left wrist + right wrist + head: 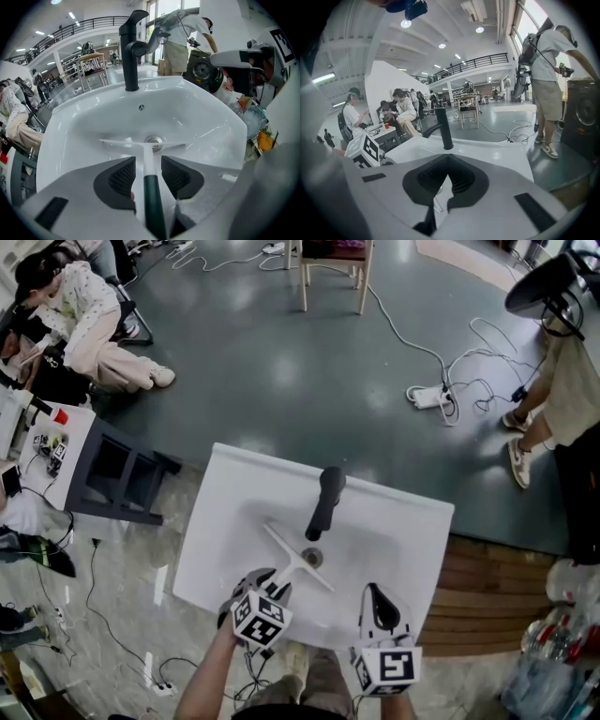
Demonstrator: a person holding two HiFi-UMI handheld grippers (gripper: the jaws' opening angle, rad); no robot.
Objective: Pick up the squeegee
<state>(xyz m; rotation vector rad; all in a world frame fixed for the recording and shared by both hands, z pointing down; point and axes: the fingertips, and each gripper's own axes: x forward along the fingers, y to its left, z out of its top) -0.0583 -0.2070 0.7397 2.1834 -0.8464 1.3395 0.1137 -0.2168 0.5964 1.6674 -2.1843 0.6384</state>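
A squeegee lies in the white sink, its thin white blade across the basin beside the drain. The dark green handle runs back toward me. My left gripper straddles that handle: the jaws stand wide on either side with a gap on each flank, the pads not pressing. In the head view the left gripper sits at the sink's near edge over the handle's end. My right gripper hovers at the sink's near right, off the squeegee. Its fingertips meet with nothing between them.
A black faucet rises behind the drain. A grey side table stands left of the sink. People sit at the far left, and one person stands at the right. A power strip and cables lie on the floor, beyond which a wooden chair stands.
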